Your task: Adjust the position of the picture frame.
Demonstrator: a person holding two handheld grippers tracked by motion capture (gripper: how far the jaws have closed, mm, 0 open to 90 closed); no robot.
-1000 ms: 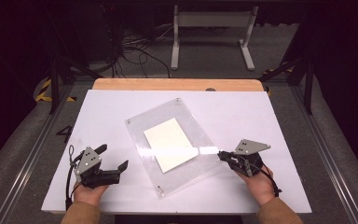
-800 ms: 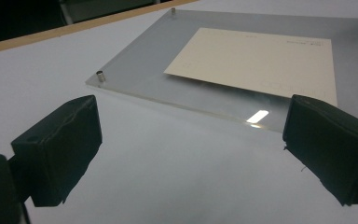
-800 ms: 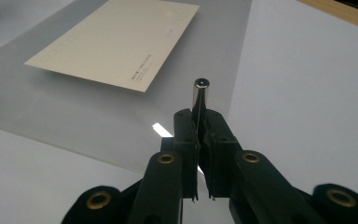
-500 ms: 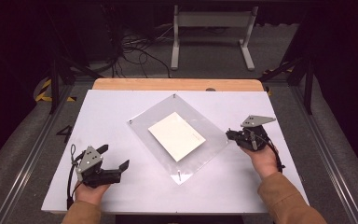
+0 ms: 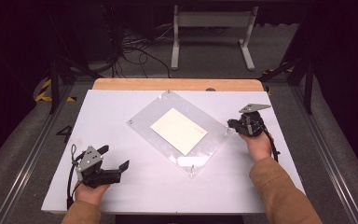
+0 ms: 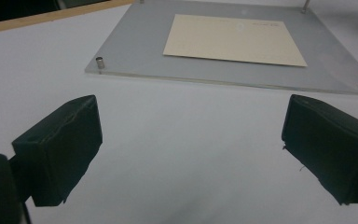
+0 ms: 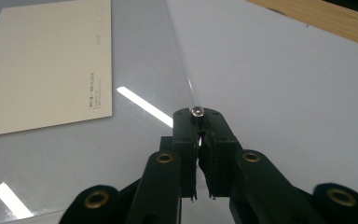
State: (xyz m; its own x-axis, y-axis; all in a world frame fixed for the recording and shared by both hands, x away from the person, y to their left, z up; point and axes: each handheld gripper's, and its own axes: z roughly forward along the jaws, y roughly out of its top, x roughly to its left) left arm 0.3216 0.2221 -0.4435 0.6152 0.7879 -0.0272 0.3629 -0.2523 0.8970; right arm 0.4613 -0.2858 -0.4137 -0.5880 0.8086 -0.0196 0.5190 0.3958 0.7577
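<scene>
The right tongs [image 5: 233, 124] are pinched on a small metal corner post [image 7: 197, 111] of the clear acrylic frame [image 5: 168, 140], at the frame's right corner, right of centre in the high view. In the right gripper view the jaws press together with the post's round screw head between their tips. The frame lies flat on the white bench [image 5: 121, 196] in the middle of the picture, turned like a diamond, with a cream card [image 5: 178, 131] sandwiched inside it. The left tongs [image 5: 115, 157] sit at the lower left of the high view, spread wide and holding nothing; the left gripper view shows the frame's near edge ahead of the two jaws, well apart from them.

By the look of it the work is the turning or shifting of the frame by its corner, and that is under way: the grip is made, the plate has not been lifted, and its final place is still open. The other three posts appear untouched.

Against the earlier frames, the frame has swung round and slid toward the upper part of the bench, and the right hand has travelled with it from the lower right to the mid right. The left hand has not moved
</scene>
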